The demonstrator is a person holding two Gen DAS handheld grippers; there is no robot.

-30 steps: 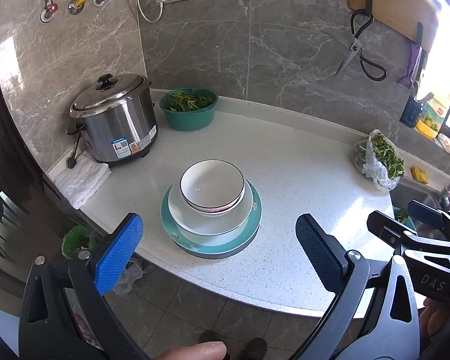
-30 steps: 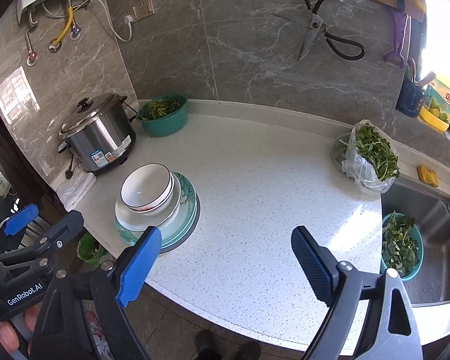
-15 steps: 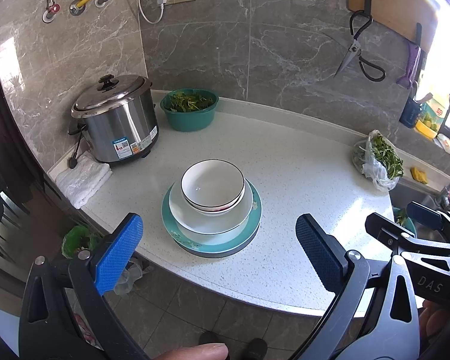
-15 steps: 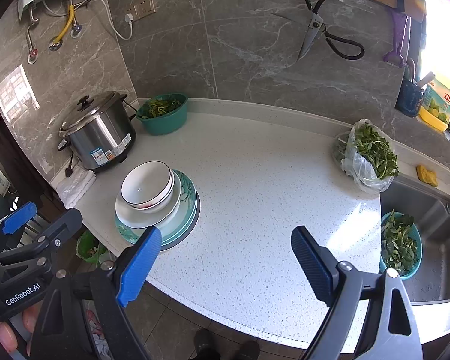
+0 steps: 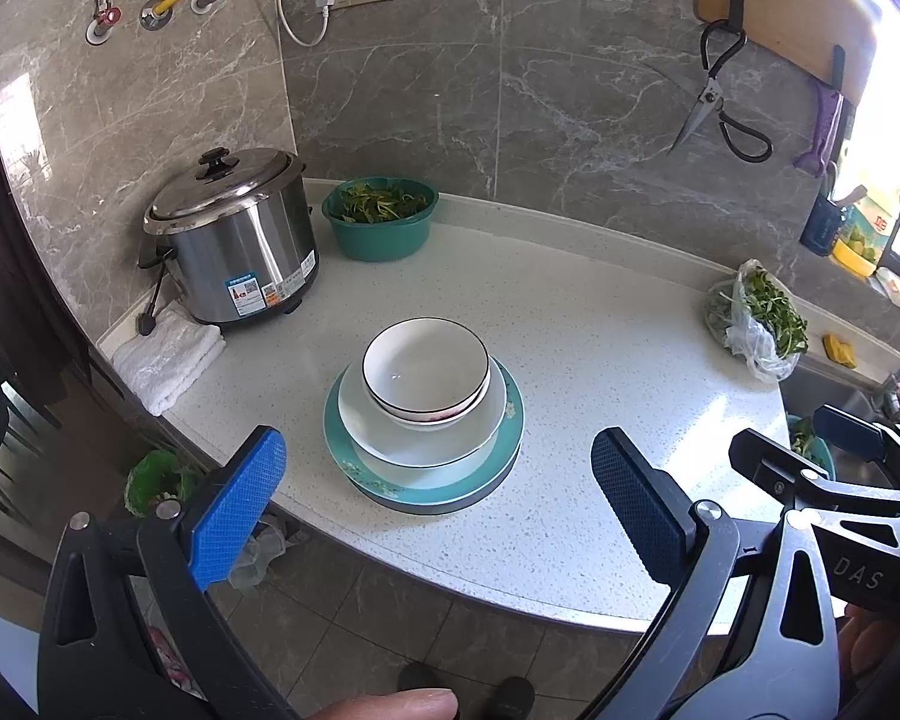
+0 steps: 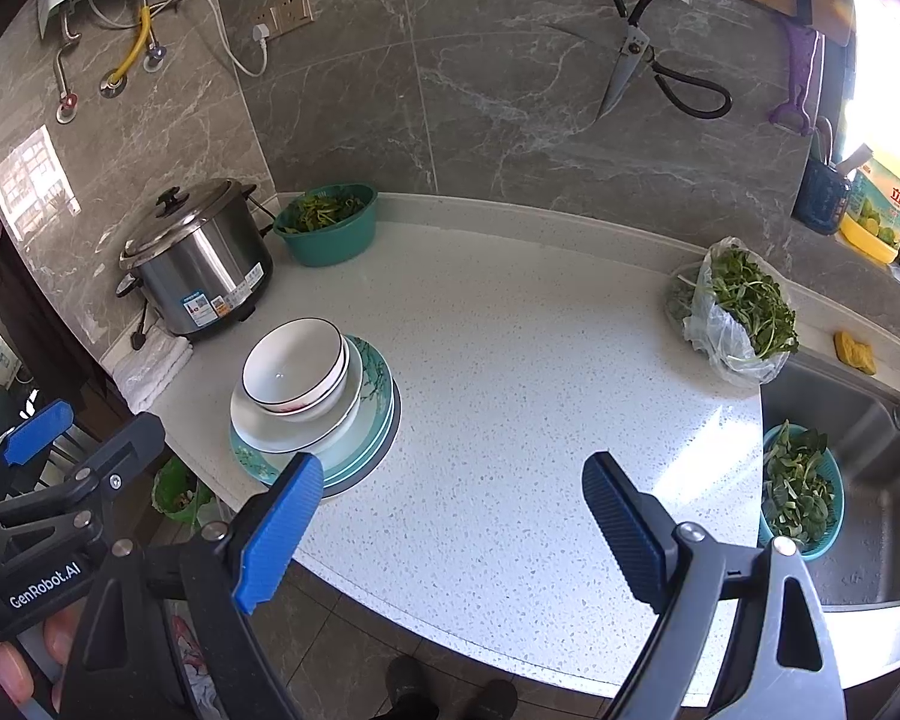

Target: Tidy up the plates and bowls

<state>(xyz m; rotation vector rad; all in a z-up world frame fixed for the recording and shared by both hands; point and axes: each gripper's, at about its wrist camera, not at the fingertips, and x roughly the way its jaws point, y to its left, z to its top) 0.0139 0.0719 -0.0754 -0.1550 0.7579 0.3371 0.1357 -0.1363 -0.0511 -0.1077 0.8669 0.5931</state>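
Ahead of and below the left claw (image 5: 429,504), wide and empty like the right claw (image 6: 450,525): stacked bowls (image 5: 426,366) on plates (image 5: 420,468); best gripped by the top rim, lifted straight up.

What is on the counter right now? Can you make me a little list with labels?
stack: bowls on a white plate on teal plates
counter: white, speckled
cooker: behind-left of the stack, lid on
towel: folded, beside the cooker
basin: teal, holds greens
bag: greens, near the sink
left gripper: open, empty
right gripper: open, empty
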